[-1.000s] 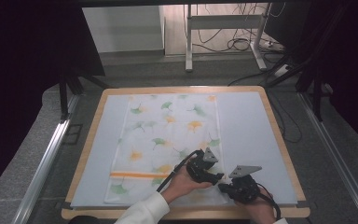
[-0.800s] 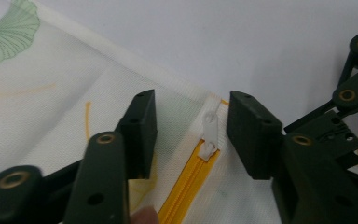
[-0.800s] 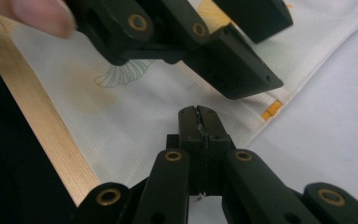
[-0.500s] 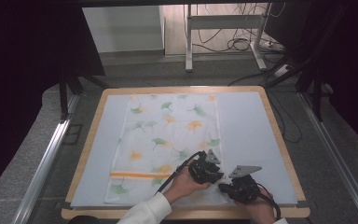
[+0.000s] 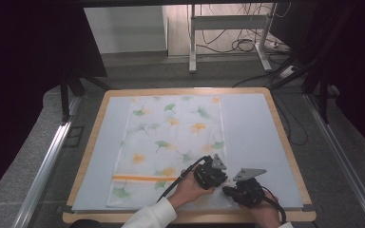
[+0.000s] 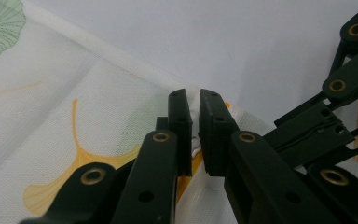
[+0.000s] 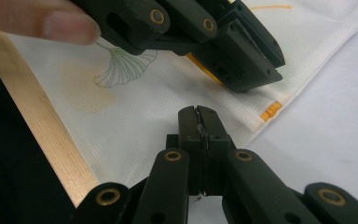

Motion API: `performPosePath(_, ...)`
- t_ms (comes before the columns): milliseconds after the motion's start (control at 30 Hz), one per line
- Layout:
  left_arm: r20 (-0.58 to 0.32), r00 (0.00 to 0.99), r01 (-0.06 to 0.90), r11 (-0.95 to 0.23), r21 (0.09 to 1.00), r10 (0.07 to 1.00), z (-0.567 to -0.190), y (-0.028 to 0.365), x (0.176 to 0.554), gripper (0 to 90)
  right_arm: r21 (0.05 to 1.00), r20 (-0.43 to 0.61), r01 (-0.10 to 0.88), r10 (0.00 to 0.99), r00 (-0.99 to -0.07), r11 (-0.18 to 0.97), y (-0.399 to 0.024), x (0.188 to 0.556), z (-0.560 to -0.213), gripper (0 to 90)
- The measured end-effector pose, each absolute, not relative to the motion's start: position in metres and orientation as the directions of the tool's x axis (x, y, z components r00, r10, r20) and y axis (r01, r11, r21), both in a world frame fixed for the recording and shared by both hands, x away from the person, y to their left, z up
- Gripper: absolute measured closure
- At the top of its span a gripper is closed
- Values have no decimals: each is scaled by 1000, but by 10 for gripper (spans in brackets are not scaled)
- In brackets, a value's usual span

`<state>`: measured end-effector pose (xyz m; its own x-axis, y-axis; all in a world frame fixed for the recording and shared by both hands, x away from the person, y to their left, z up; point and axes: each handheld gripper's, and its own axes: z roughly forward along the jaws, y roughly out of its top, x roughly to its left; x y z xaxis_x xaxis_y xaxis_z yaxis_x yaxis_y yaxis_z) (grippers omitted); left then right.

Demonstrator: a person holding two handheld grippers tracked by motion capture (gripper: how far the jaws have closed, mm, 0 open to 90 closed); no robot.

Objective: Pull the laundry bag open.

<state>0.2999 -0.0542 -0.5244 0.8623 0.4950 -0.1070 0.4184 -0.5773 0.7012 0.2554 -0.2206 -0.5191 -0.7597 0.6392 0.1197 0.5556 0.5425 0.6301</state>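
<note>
Barely anything's been shifted since a second ago: the cloth's (image 5: 171,152) hem is pinched by the left gripper (image 6: 195,100), the right gripper (image 7: 198,112) is clamped tight on cloth just beside it, near the table's wooden rim (image 7: 42,135).

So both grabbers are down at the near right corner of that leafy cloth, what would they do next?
Probably lift together and carry the edge away to fold it. The left gripper pinches the cloth's hem, and the right gripper looks shut on the cloth near the corner.
</note>
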Motion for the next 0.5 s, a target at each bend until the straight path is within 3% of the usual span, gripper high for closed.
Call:
performPosePath(367, -133, 856, 436, -559, 705, 500, -525, -51, 301, 852, 630, 116, 553, 638, -761, 545, -220, 255, -519, 884)
performPosePath(500, -142, 854, 442, -555, 704, 500, -523, -49, 301, 895, 630, 118, 554, 637, -761, 545, -221, 255, -519, 884)
